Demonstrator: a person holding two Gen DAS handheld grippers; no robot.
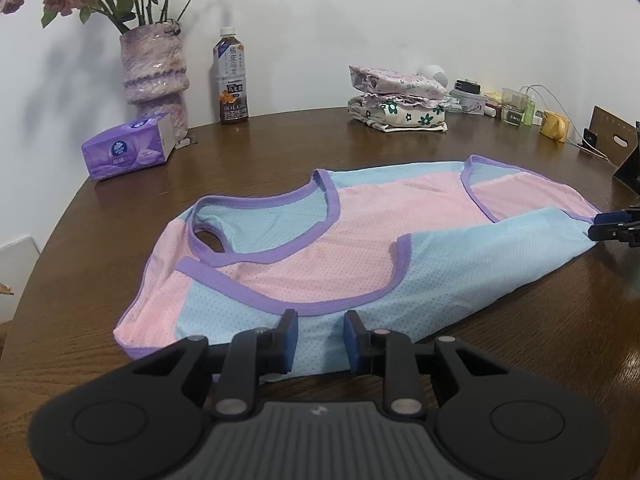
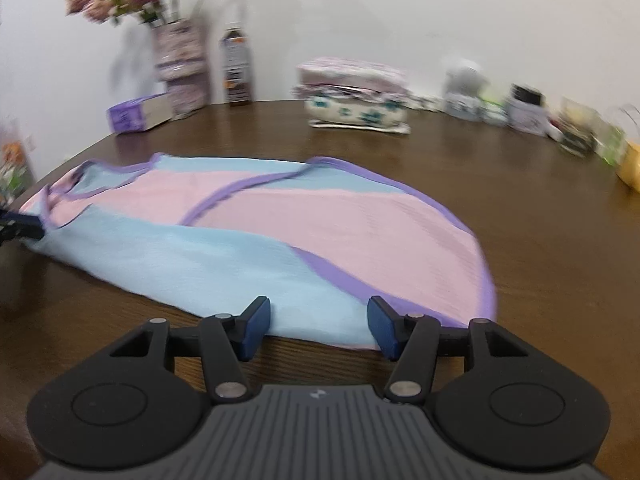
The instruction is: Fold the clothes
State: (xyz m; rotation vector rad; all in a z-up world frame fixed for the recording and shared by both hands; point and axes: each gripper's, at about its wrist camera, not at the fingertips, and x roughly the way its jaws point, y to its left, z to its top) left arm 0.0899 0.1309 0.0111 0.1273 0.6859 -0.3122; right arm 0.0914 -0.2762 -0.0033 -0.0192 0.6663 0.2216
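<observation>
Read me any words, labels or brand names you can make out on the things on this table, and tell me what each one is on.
"OOLO": partly cut-off Latin letters low on the tea bottle label, left wrist view.
Chinese characters on that label: too small to read.
Purple tissue pack: a round logo and print, too small to read.
Small bottles and jars at the wall: labels too small to read.
Right wrist view: blurred, nothing reads.
Garment: no text.

Right gripper [image 2: 318,326], jaws apart, over pink-and-blue garment [image 2: 256,236] on wooden table [image 2: 540,240].
</observation>
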